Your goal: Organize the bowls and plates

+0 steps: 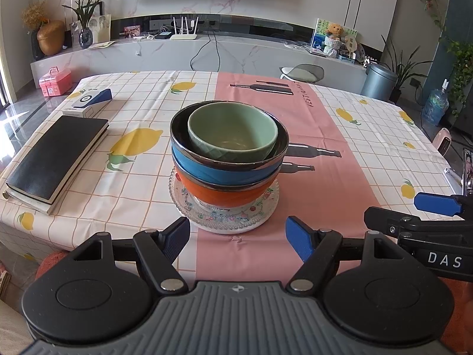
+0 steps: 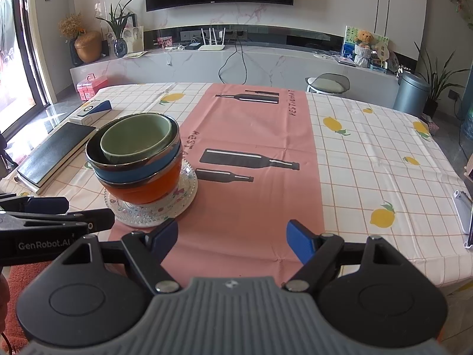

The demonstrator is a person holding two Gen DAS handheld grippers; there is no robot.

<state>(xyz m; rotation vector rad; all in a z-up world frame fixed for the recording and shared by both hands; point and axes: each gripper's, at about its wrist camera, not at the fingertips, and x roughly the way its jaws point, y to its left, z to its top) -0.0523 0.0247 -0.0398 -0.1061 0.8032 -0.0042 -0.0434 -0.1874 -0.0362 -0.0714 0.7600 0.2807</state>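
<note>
Both my hand-held grippers are spread and empty. Just ahead of my left hand-held gripper (image 1: 238, 238) on the desk (image 1: 340, 136), left of my right hand-held gripper (image 2: 232, 238), the bowls (image 1: 229, 145) sit nested on the plates (image 1: 224, 216), largest underneath for steadiness.

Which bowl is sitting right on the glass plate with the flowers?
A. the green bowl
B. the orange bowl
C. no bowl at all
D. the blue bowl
B: the round orange bowl rests directly on the flowered clear glass plate, with the blue bowl and the pale green ceramic bowl nested above it.
</note>
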